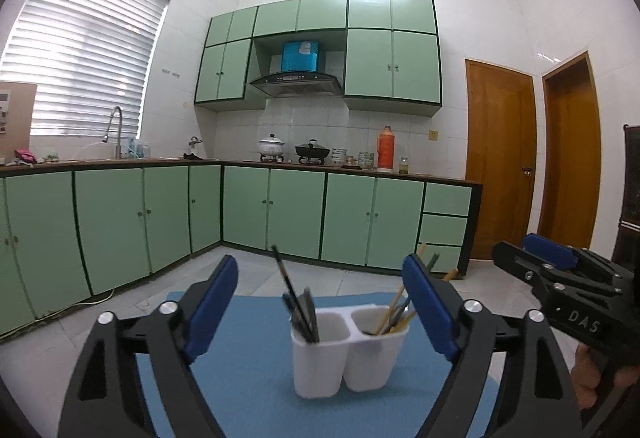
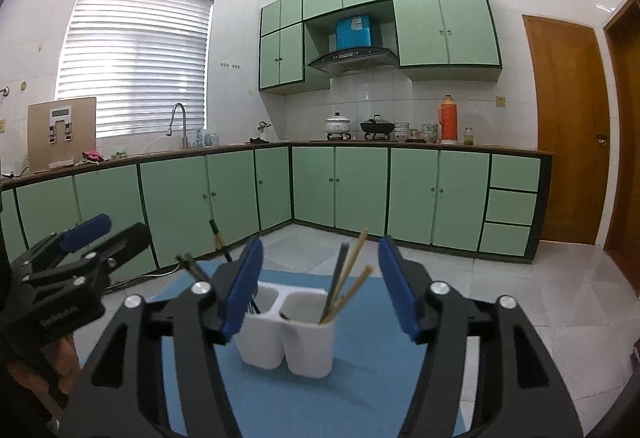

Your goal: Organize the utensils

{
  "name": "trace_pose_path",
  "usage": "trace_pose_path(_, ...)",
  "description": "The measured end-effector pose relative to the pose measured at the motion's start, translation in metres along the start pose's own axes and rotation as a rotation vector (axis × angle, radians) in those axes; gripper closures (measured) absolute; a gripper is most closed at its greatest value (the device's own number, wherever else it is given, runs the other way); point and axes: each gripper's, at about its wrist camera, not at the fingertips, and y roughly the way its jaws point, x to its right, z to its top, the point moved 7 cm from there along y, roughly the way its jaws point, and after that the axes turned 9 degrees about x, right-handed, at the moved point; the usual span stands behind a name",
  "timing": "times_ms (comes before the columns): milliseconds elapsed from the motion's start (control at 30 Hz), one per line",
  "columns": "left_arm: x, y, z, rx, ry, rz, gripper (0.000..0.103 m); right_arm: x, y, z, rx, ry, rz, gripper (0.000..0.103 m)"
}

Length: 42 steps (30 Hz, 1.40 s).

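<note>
Utensils (image 1: 298,308) sit sorted in white holder (image 1: 348,354), center of blue mat (image 1: 248,358): dark ones at 9 o'clock cup, chopsticks (image 2: 348,278) at 3. Left claw (image 1: 320,302) and right claw (image 2: 320,278) both spread, empty. Risk: a careless claw swing clips sticks, tipping holder.

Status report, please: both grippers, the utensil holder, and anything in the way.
Left gripper open, empty. Right gripper open, empty. Utensil holder upright on blue mat, both compartments loaded. Nothing in the way.
</note>
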Motion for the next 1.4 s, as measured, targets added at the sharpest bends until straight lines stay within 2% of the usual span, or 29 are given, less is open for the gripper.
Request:
trace_pose_path(67, 0.0, -0.012, -0.002, -0.007, 0.007, 0.01, 0.014, 0.001, -0.011, -0.003, -0.004, 0.006, 0.0, 0.037)
trace_pose_path(200, 0.001, -0.035, -0.005, -0.022, 0.01, 0.017, 0.007, 0.0, -0.035, -0.013, -0.017, 0.018, 0.0, 0.027)
trace_pose_path(333, 0.006, -0.052, -0.013, -0.059, 0.011, 0.016, 0.006, -0.005, -0.055, -0.023, -0.04, 0.027, 0.009, 0.018)
trace_pose_path(467, 0.009, -0.067, -0.024, -0.102, 0.028, 0.021, 0.006, -0.012, -0.071, -0.031, -0.067, 0.018, 0.011, 0.014)
trace_pose_path(733, 0.009, -0.089, -0.044, -0.198, 0.024, 0.027, 0.006, -0.02, -0.092, -0.039, -0.116, -0.006, 0.018, 0.009)
trace_pose_path(1067, 0.007, -0.115, -0.051, -0.232, 0.015, 0.038, 0.006, -0.031, -0.104, -0.062, -0.181, -0.009, 0.022, 0.008)
trace_pose_path(1400, -0.003, -0.117, -0.07, -0.282, -0.003, 0.079, 0.006, -0.037, -0.102, -0.081, -0.247, 0.004, 0.026, 0.008)
